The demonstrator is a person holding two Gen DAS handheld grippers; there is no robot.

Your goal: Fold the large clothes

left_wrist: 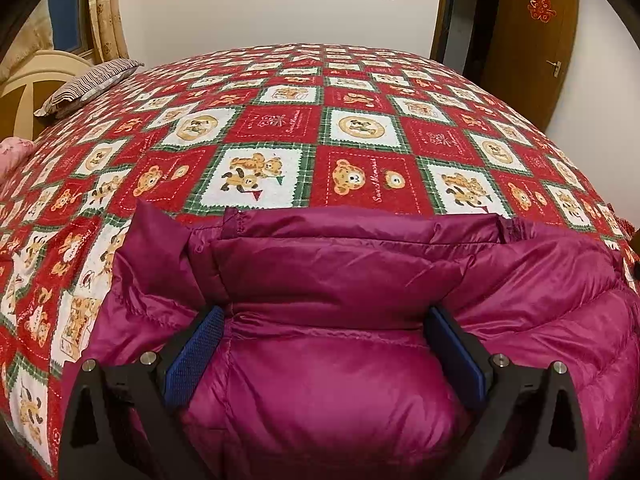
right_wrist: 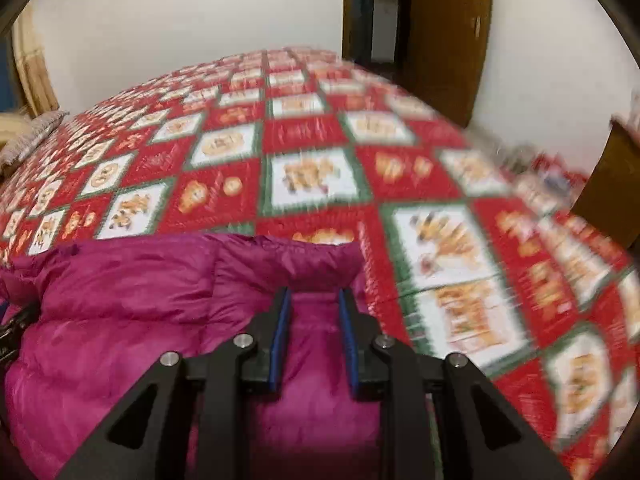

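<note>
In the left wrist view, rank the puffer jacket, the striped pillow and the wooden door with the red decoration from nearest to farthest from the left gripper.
1. Magenta puffer jacket: between the left gripper's open fingers.
2. Striped pillow: far left, at the bed's head.
3. Wooden door: upper right, beyond the bed.

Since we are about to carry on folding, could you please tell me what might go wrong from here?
1. The left claw stands wide open around a puffy bulge of the jacket; the slick fabric may slip out as it closes.
2. The right claw is narrower, near the jacket's edge, and its view is blurred, so a fast move could tug the jacket crooked across the bedspread.
</note>
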